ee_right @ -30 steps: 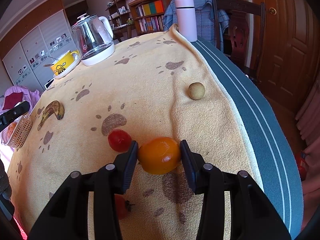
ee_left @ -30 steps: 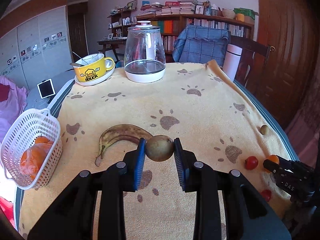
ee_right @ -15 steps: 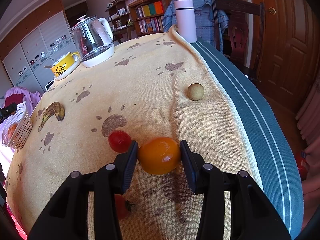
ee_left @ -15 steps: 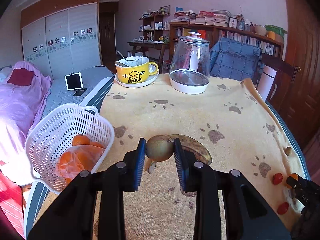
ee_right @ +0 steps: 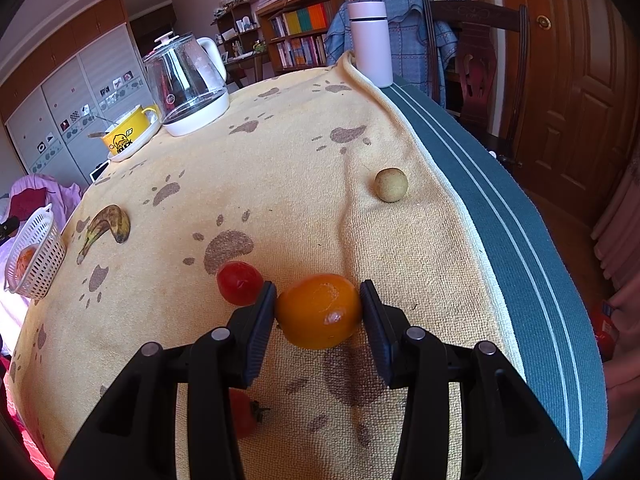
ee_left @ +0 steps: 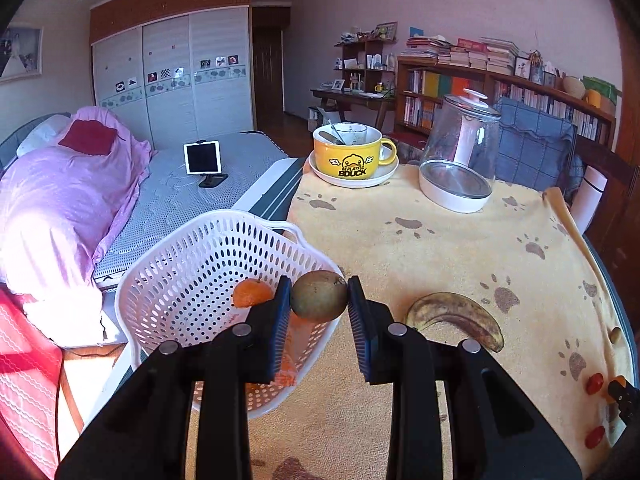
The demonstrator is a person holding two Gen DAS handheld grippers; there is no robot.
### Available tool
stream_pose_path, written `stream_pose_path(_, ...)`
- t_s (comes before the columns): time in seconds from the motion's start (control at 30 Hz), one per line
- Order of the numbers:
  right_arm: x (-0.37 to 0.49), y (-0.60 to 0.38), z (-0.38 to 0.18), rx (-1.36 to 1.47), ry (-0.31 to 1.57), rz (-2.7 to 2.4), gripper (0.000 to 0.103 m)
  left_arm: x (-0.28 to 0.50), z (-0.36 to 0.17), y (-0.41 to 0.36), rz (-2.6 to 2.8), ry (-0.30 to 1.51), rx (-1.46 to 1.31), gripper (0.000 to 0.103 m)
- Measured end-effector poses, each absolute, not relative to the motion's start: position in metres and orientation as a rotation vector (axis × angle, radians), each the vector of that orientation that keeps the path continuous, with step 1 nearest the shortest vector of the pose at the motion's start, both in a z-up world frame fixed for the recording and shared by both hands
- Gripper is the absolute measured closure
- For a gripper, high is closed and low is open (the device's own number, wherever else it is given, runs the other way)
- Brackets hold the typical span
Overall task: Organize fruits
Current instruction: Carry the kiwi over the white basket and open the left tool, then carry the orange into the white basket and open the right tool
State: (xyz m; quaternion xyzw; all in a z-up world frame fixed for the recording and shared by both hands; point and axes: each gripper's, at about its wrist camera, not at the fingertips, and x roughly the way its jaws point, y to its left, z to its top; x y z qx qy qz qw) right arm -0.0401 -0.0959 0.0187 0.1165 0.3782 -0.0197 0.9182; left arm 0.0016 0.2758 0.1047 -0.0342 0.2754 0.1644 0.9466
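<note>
over basket (ee_left: 192, 280) — kiwi (ee_left: 319, 295) between left fingers (ee_left: 280, 316)

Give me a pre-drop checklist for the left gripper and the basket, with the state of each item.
1. Left gripper shut on the brown fruit: ok.
2. Fruit over the basket opening: not ok; it appears at the near rim, not clearly inside.
3. Room in the basket: ok; only an orange and a few more orange fruits show.
4. Basket fully on the table: cannot tell; it sits at the edge.
5. Right gripper shut on its orange fruit, far from the basket: ok.
</note>
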Motion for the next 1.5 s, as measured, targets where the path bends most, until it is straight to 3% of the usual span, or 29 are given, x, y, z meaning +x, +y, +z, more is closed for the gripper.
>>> stream_pose_path(0.43,-0.041,-0.095,0.020,0.235,0.775,-0.042,0.060,0.000,0.096,0.337,0.470,0.564,-0.112,0.072)
stream_pose_path(0.47,-0.041,-0.095,0.019,0.234,0.775,-0.043,0.060,0.002,0.094,0.341,0.476,0.572,-0.119,0.069)
stream_pose_path(0.53,-0.041,-0.095,0.019,0.234,0.775,-0.044,0.059,0.002,0.090,0.349,0.495,0.576,-0.143,0.037)
stream_pose_path(0.57,-0.042,-0.095,0.019,0.234,0.774,-0.045,0.059,0.000,0.090,0.352,0.508,0.566,-0.152,0.034)
stream_pose_path(1.5,-0.042,-0.074,0.059,0.287,0.730,0.004,0.059,-0.052,0.095,0.387,0.563,0.490,-0.218,0.024)
